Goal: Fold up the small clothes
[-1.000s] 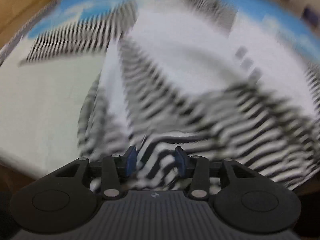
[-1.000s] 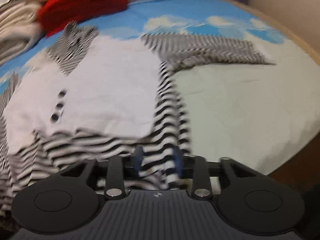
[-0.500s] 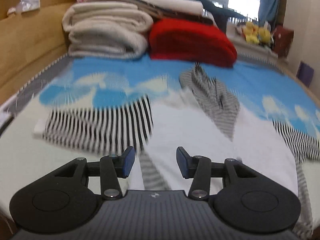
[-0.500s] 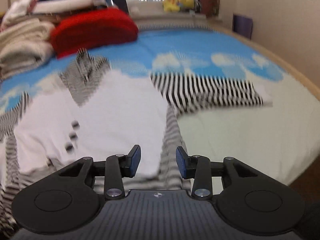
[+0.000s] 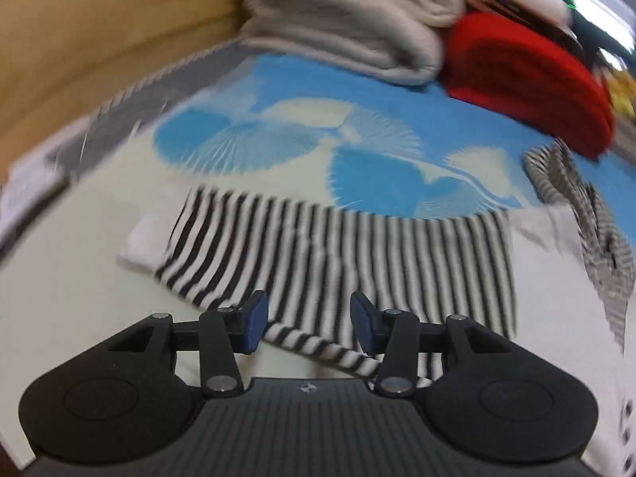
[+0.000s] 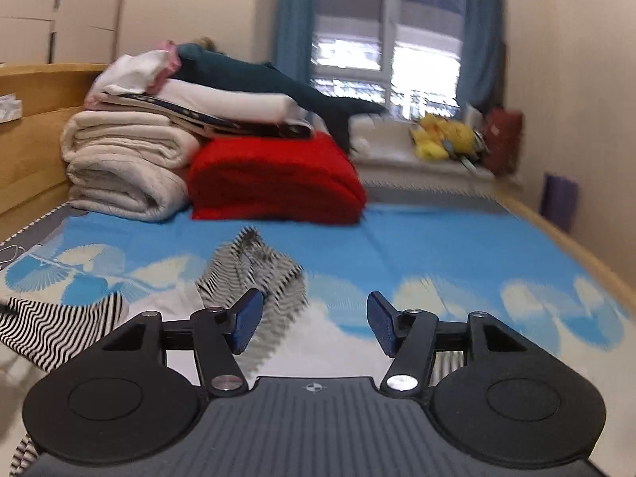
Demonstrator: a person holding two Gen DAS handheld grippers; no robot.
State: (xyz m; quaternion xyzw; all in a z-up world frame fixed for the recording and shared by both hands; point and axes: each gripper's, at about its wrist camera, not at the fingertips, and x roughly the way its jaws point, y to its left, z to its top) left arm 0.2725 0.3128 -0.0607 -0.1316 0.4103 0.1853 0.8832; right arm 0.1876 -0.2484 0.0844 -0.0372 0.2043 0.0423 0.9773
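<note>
Lying beyond left tool [image 5: 305,326]: striped sleeve [image 5: 338,254].

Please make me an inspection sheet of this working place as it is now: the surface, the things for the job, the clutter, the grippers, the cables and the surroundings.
Surface: bed with a blue sheet printed with white clouds; wooden frame at the side.
Job's things: small garment, white body with black and white stripes, lying spread out; striped sleeve stretched flat, striped collar bunched up.
Clutter: folded cream blankets, red blanket and more folded cloth stacked at the far end.
Grippers: left gripper open above the sleeve, holding nothing; right gripper jaws opening, nothing between them.
Cables: nothing seen.
Surroundings: window with blue curtains, yellow soft toy on the sill, plain walls.
</note>
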